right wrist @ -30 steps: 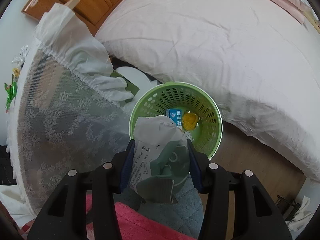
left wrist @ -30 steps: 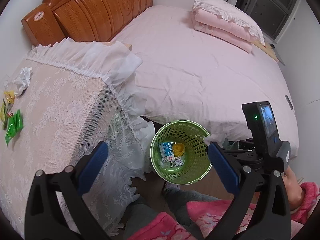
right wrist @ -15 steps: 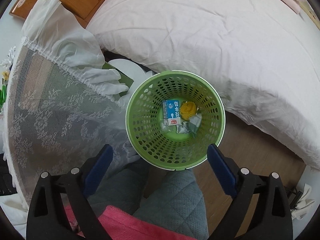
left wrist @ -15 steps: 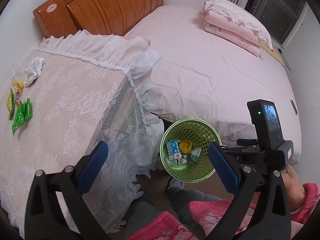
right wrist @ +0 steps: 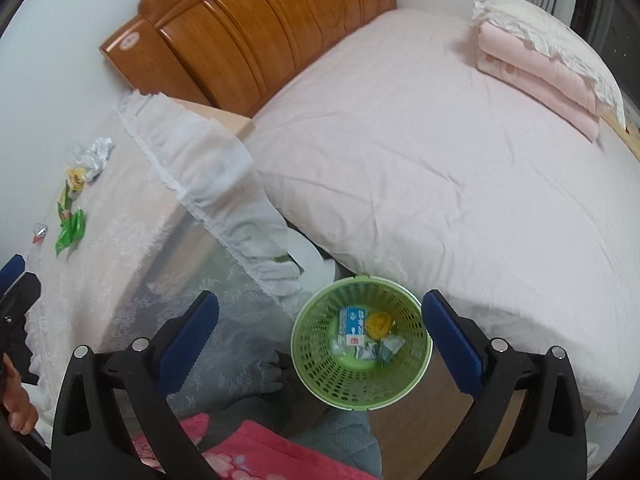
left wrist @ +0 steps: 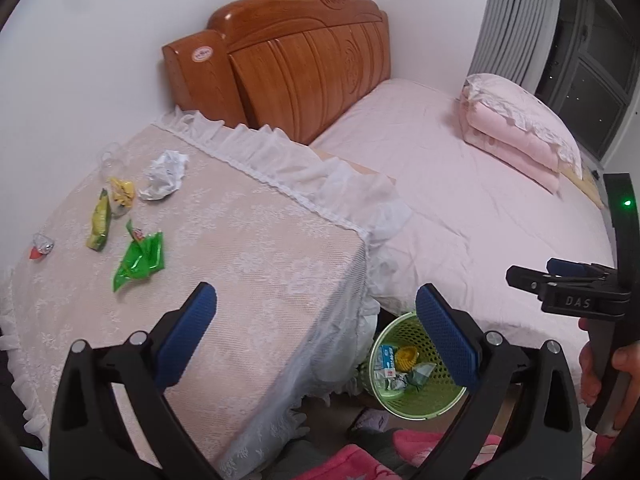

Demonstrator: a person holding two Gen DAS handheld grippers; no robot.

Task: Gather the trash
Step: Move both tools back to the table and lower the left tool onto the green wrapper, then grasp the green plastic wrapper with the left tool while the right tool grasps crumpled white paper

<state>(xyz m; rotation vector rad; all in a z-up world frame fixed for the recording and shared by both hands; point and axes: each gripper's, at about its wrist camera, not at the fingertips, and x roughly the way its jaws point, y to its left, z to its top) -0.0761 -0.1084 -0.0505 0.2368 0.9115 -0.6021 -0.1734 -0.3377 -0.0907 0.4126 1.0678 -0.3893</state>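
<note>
A green mesh bin (right wrist: 362,344) stands on the floor between the lace-covered table and the bed; it holds a blue-white carton, a yellow ball and crumpled wrappers. It also shows in the left wrist view (left wrist: 416,368). On the table lie a green wrapper (left wrist: 140,259), a yellow wrapper (left wrist: 100,220), a crumpled white paper (left wrist: 166,174) and a small red-silver wrapper (left wrist: 40,247). My left gripper (left wrist: 316,336) is open and empty above the table's near corner. My right gripper (right wrist: 320,336) is open and empty above the bin.
The lace-covered table (left wrist: 240,264) is at the left, with a frilled edge. A pink bed (right wrist: 440,160) with a wooden headboard (left wrist: 288,60) and folded pink bedding (left wrist: 516,128) fills the right. A person's knees in grey and pink lie below.
The right gripper opened and dropped its crumpled wrapper into the bin, then rose. The left gripper lifted and turned toward the table, bringing the wrappers there into fuller view.
</note>
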